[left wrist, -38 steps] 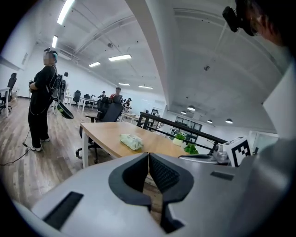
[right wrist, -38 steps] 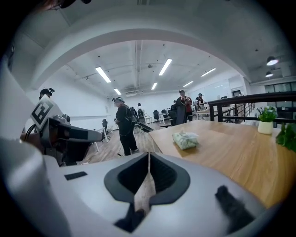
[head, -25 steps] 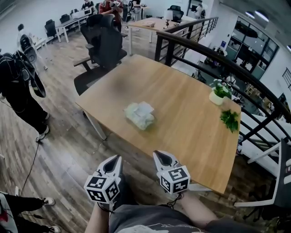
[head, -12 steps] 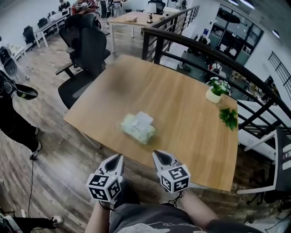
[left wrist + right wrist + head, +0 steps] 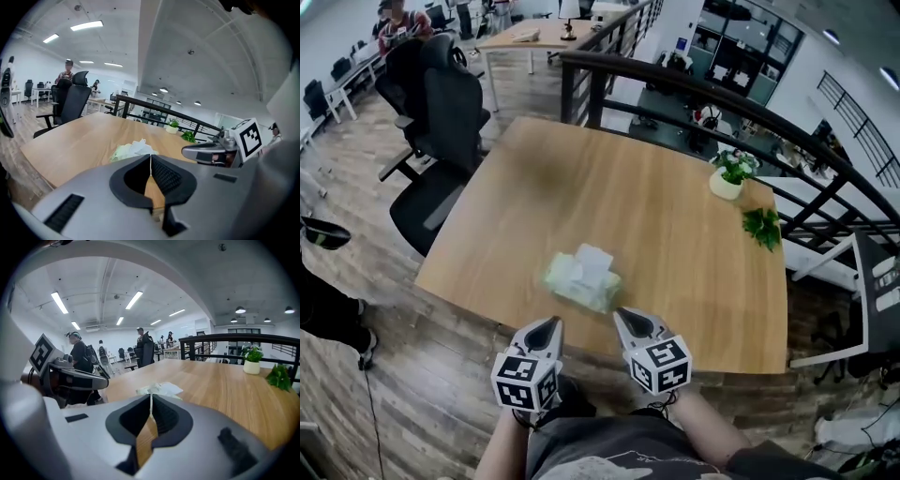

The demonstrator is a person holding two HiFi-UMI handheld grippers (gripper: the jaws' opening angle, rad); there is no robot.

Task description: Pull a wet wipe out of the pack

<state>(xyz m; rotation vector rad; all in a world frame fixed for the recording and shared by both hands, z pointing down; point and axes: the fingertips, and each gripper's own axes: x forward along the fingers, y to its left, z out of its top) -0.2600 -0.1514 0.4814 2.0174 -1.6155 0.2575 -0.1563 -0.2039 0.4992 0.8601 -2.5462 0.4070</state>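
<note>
Both empty, jaws pressed together, left hand-held gripper (image 5: 549, 325), right hand-held gripper (image 5: 623, 316), near wipe pack (image 5: 581, 279)

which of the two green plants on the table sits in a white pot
The farther plant, at the far right corner of the table. The nearer leafy plant, along the right edge, shows no pot.

We find the pack (image 5: 581, 278) on the table (image 5: 675, 216), near its front edge. The left gripper (image 5: 547, 325) and right gripper (image 5: 625, 319) sit side by side at that edge, the pack just beyond them. A plant (image 5: 727, 176) stands far right, with a sprig (image 5: 761, 226) lying nearer. A chair (image 5: 441, 122) stands left of the table, and a railing (image 5: 675, 80) runs behind it.
</note>
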